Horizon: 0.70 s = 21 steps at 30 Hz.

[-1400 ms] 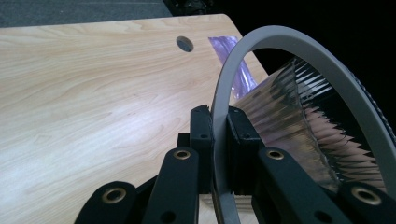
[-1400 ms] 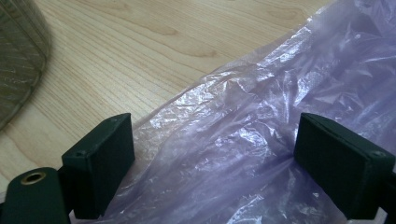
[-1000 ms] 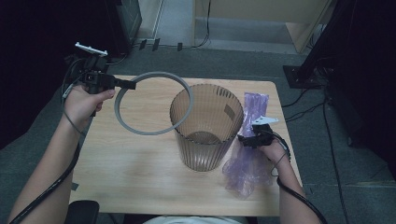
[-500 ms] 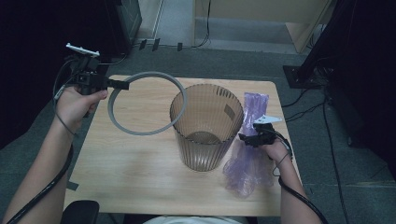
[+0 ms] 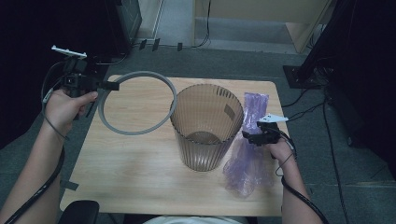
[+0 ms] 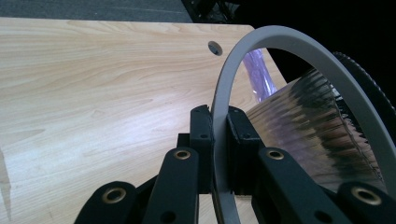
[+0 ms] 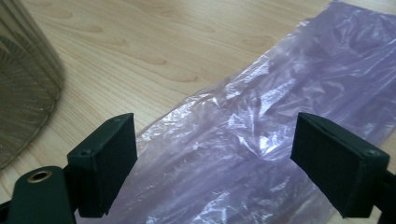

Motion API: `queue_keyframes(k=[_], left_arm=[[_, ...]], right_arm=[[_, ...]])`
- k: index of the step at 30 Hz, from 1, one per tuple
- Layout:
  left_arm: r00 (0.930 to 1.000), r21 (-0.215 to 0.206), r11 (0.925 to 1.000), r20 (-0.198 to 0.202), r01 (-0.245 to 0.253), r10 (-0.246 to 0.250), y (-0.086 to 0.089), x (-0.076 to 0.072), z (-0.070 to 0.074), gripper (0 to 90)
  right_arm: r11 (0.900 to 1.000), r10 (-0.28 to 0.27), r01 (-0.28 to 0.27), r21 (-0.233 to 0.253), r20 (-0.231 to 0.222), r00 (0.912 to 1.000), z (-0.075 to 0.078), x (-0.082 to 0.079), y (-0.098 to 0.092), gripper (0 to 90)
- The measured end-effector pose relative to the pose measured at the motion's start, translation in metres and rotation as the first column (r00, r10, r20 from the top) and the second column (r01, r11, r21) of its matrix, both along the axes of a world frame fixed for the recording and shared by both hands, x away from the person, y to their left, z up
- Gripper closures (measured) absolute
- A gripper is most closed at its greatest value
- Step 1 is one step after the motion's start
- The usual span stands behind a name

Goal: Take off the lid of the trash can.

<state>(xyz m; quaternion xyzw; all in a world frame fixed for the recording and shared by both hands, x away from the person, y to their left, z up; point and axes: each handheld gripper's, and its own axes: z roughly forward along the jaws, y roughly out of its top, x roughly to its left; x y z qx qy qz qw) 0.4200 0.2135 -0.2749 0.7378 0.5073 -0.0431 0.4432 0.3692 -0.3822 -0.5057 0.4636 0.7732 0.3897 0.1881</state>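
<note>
The light wooden bench [image 5: 140,163] carries a ribbed, translucent brown plastic bin [image 5: 207,126] standing upright near its centre, open mouth upward. A crumpled translucent purple plastic bag [image 5: 247,154] lies flat just beside the bin on the bench's right portion, running from near the far edge almost to the near edge. The near left portion of the bench surface is bare wood, and a small round hole [image 6: 215,47] sits close to the far edge. The left hand-held gripper [image 5: 108,86] is held above the far left corner, jaws pointing toward the bin; the left hand [image 5: 67,105] wraps the handle from below with the forearm rising from the lower left. Its jaws are clenched on the rim of a flat grey plastic ring [image 5: 135,102], which hangs roughly level over the left half of the bench; the ring's far side reaches the bin's upper rim, though contact cannot be judged. In the left gripper view the ring [image 6: 224,116] passes edge-on between both pads. The right hand-held gripper [image 5: 250,136] hovers low over the bag, just beside the bin wall, jaws spread wide with nothing between them; in the right gripper view the bag [image 7: 261,140] lies beneath the released pads.
</note>
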Motion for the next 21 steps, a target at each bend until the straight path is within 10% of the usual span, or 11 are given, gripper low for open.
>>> queue_keyframes(k=[21], left_arm=[[0.9986, -0.004, 0.9987, -0.016, -0.05, 0.05, 0.027, -0.005, -0.021, 82.8]], right_arm=[[0.999, -0.047, 0.047, -0.008, 0.006, 0.9989, -0.001, 0.0, -0.015, 14.4]])
